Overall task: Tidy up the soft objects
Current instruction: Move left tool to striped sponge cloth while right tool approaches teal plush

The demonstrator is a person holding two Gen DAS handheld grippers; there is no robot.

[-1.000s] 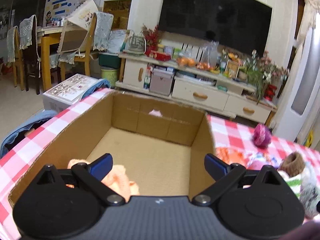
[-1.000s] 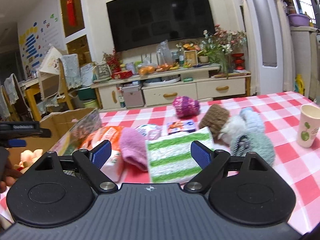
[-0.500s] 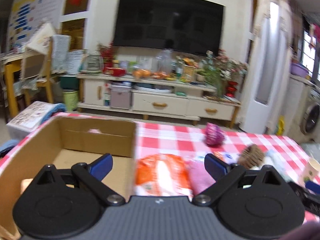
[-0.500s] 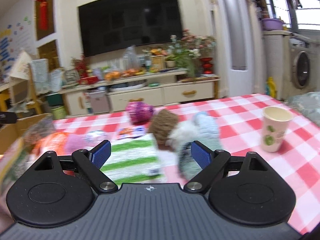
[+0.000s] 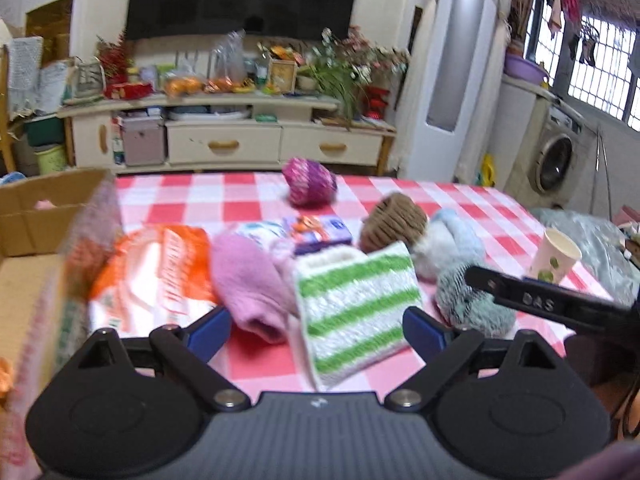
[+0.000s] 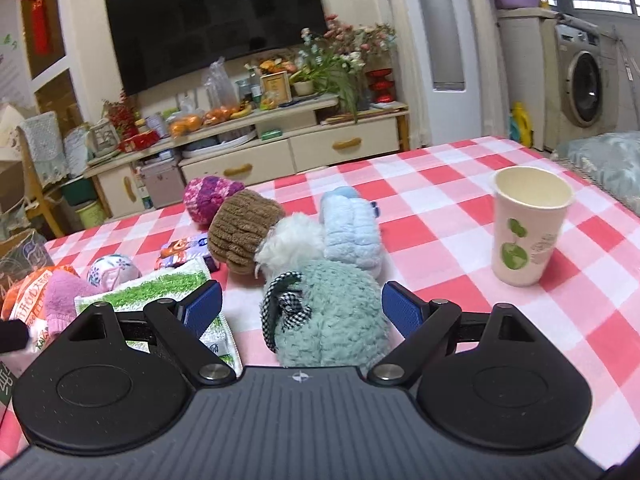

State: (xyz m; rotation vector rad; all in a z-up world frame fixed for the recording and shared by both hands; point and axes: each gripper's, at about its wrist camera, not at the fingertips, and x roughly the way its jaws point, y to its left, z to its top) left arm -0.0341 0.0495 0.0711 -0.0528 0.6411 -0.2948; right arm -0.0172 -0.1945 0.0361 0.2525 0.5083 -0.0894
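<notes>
Left wrist view no longer looks into the cardboard box (image 5: pixel 28 224), now at the far left; the left claw (image 5: pixel 316 330) has swung right over the green-striped cloth (image 5: pixel 352 312) and pink sock (image 5: pixel 248 284), its jaws wide but closing, pressing nothing. Right claw (image 6: pixel 302 308), wide, has come down around the teal plush (image 6: pixel 332 320) on the tabletop (image 6: pixel 460 200), pads apart from it.

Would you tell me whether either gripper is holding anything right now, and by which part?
Nothing is held. The left gripper is closing around the striped cloth without pressing it; the right gripper stands open around the green plush.
</notes>
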